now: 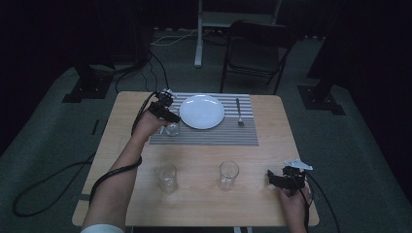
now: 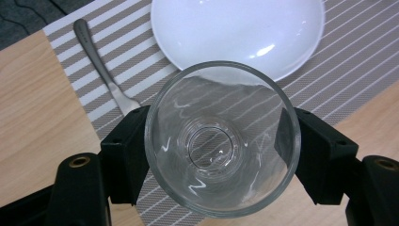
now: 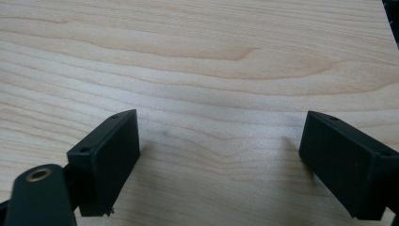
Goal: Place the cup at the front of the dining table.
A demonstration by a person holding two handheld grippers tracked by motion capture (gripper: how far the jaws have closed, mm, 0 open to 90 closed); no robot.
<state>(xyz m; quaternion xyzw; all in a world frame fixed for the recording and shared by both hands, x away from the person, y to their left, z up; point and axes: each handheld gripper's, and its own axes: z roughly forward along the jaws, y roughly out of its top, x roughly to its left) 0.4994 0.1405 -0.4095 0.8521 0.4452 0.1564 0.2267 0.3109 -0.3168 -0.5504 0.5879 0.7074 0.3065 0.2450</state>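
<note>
We see a clear, empty drinking glass (image 2: 222, 147) held upright over the striped placemat's (image 1: 204, 136) near left corner, just left of and nearer than the white plate (image 1: 202, 111)

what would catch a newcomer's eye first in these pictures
First, the clear drinking glass clamped between the black jaws of the left gripper, over the grey striped placemat beside the round white plate. A silver metal fork lies on the mat at the plate's other side. Two more clear glasses stand on the pale wooden table nearer the person.
</note>
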